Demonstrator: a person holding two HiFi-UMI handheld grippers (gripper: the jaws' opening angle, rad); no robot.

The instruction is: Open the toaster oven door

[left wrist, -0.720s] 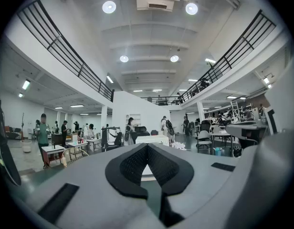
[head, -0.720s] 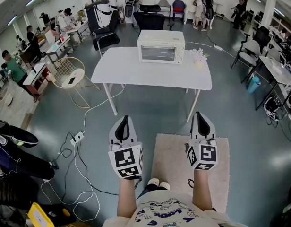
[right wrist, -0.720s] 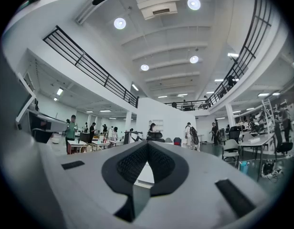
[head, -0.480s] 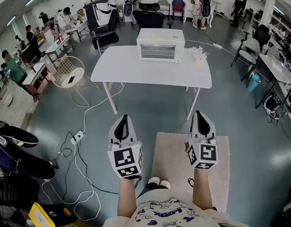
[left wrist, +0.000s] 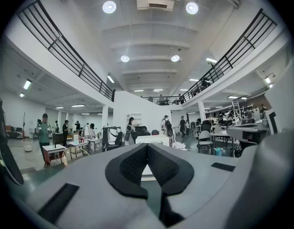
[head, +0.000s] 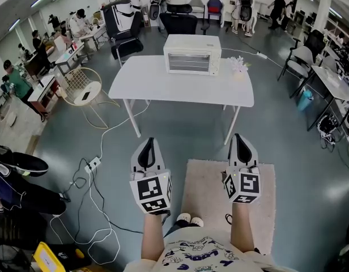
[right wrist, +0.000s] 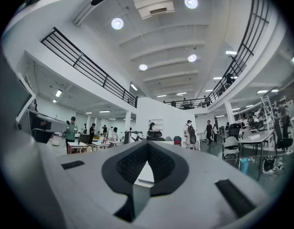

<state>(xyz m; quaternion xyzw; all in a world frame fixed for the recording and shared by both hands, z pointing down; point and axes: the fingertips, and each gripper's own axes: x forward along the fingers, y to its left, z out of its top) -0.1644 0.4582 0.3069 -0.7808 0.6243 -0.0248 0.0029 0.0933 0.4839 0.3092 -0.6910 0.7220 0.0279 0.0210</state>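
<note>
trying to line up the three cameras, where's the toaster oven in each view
Head view: toaster oven at top centre, on the far part of the white table.
Left gripper view: a small white box at centre, just above the jaw tips.
Right gripper view: cannot be made out; the right gripper covers that spot.
Shared landmark: the person with a backpack, seen in the left gripper view and right gripper view too.
</note>
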